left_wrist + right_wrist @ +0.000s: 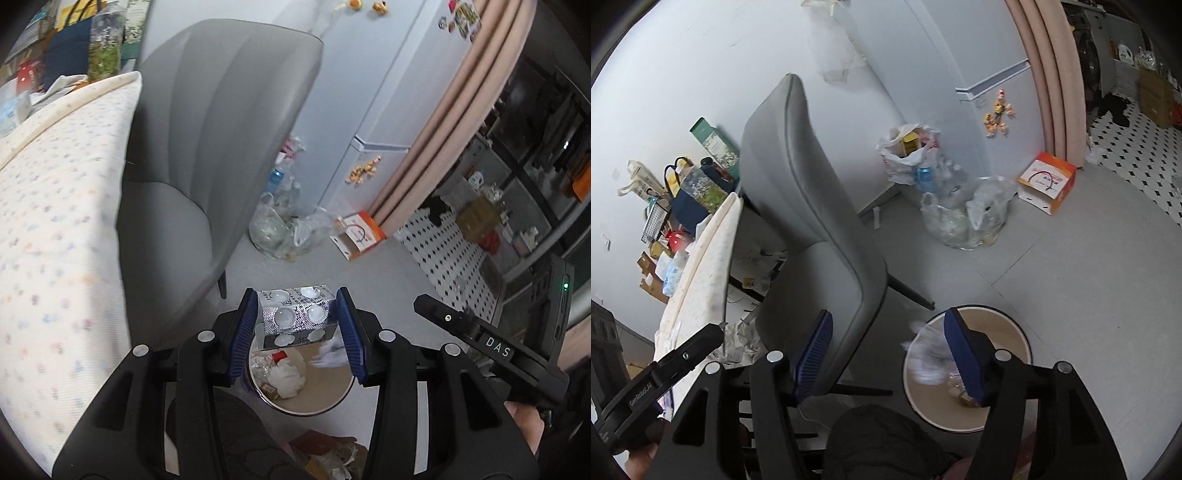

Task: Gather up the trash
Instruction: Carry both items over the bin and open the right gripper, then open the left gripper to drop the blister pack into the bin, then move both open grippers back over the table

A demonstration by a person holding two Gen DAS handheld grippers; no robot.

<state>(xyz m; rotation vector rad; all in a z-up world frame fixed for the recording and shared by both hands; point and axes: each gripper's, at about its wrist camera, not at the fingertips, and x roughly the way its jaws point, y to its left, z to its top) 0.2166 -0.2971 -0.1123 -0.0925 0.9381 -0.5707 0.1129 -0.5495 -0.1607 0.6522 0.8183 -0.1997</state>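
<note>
My left gripper [298, 310] is shut on a silver pill blister pack [297, 317] and holds it above the round trash bin [325, 402] on the floor. The bin holds crumpled white tissue [286, 376] and other scraps. A blurred white crumpled piece [330, 354] is in the air over the bin; it also shows in the right wrist view [925, 360]. My right gripper [886, 332] is open and empty, its fingers wide apart above the bin [1015, 413] and next to the grey chair.
A grey chair [207, 155] stands beside a dotted cushion [55, 229]. Clear plastic bags of bottles [964, 210] and an orange-white box [1047, 181] lie by the fridge [380, 92]. A pink curtain [1056, 74] hangs at right. Paper scraps [332, 454] lie near the bin.
</note>
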